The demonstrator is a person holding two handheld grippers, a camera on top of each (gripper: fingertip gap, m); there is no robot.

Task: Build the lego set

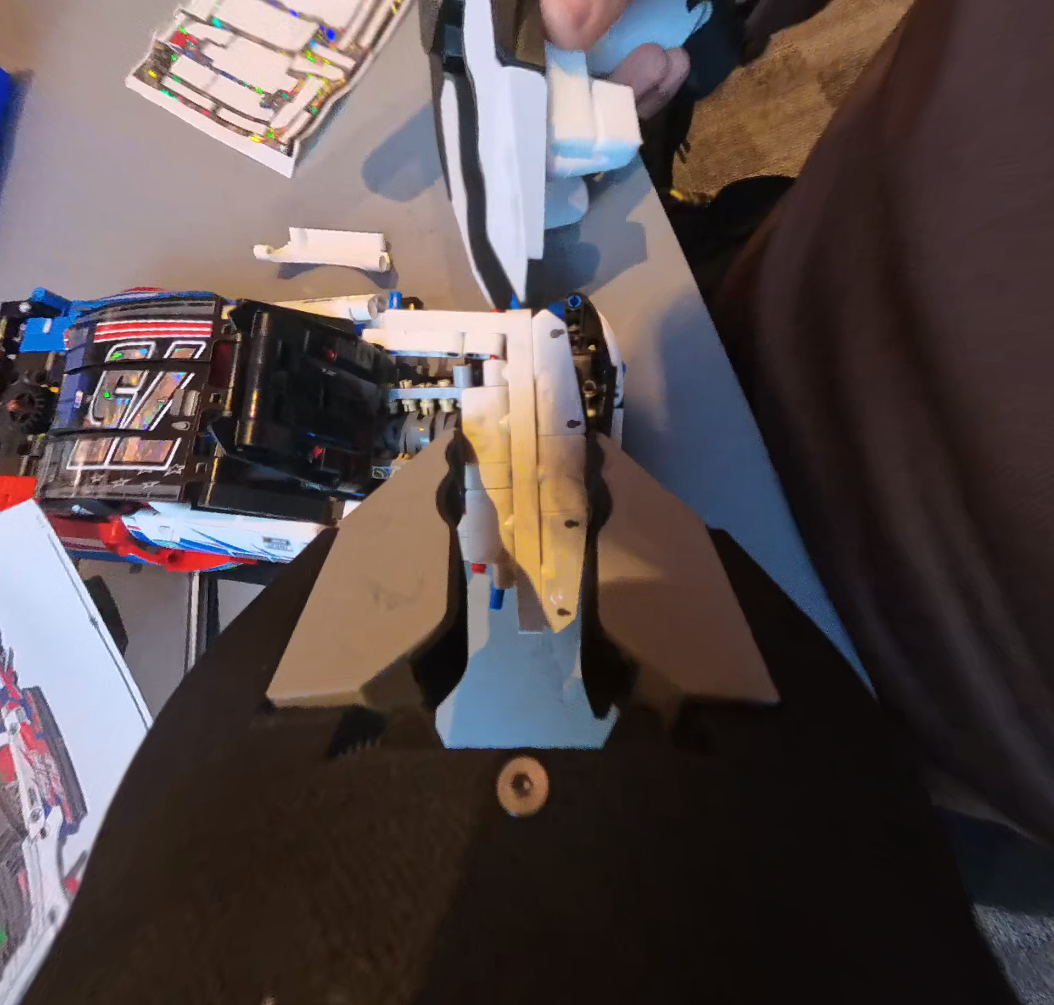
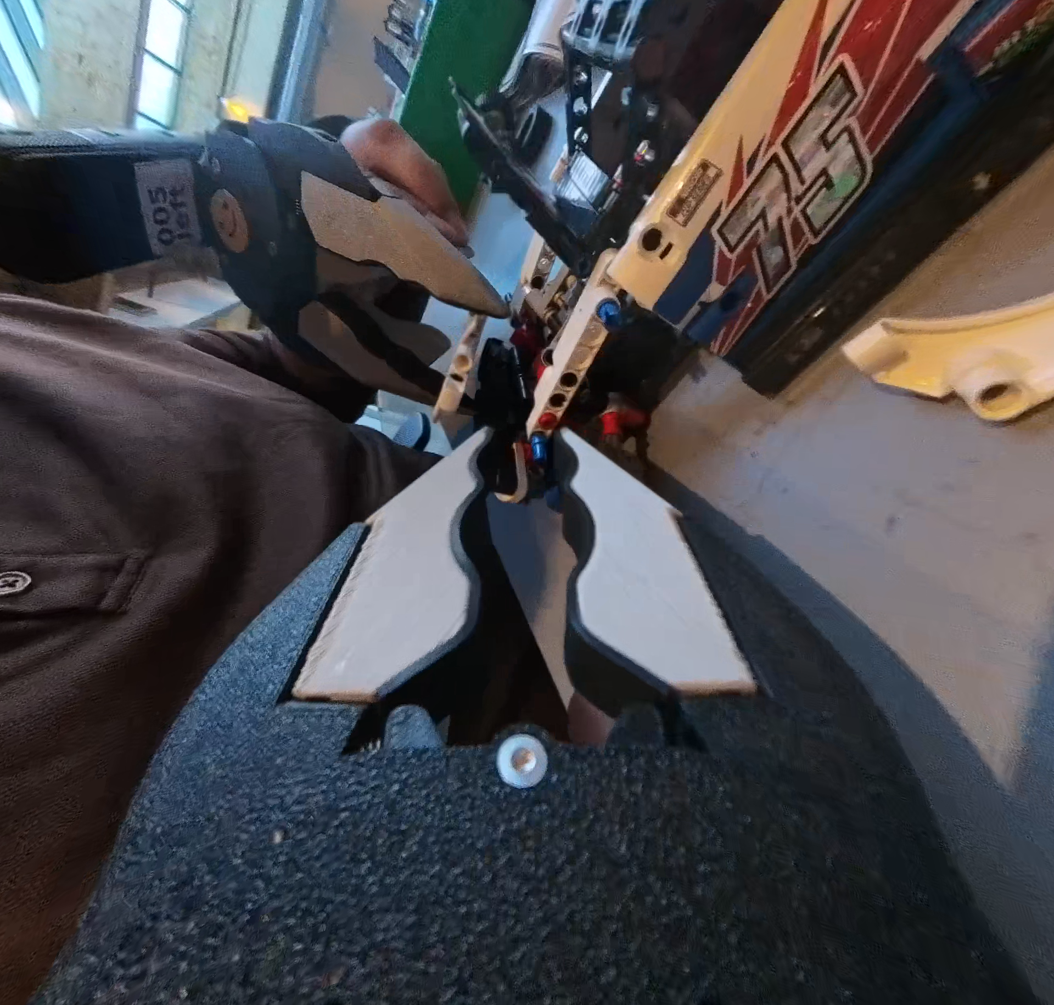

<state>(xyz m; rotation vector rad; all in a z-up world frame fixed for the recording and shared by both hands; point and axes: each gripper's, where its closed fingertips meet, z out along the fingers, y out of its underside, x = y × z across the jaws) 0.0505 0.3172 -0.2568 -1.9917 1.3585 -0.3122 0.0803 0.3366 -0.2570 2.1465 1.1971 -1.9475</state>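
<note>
Left tool (image 1: 522,453) clenches the white nose of the black-roofed brick race car (image 1: 285,407) on the grey table (image 1: 142,208), long axis nine-to-three; right tool (image 2: 525,441) pinches its front edge.

The left gripper (image 1: 522,453) has its jaws partly closed, both fingers pressed on a white piece between them. The right gripper (image 2: 525,453) has a narrow gap at its tips, closed around a small black and white part. In the left wrist view the right gripper reaches in from above, its tip just ahead of the left one's; a hand (image 1: 604,14) grips its handle.
</note>
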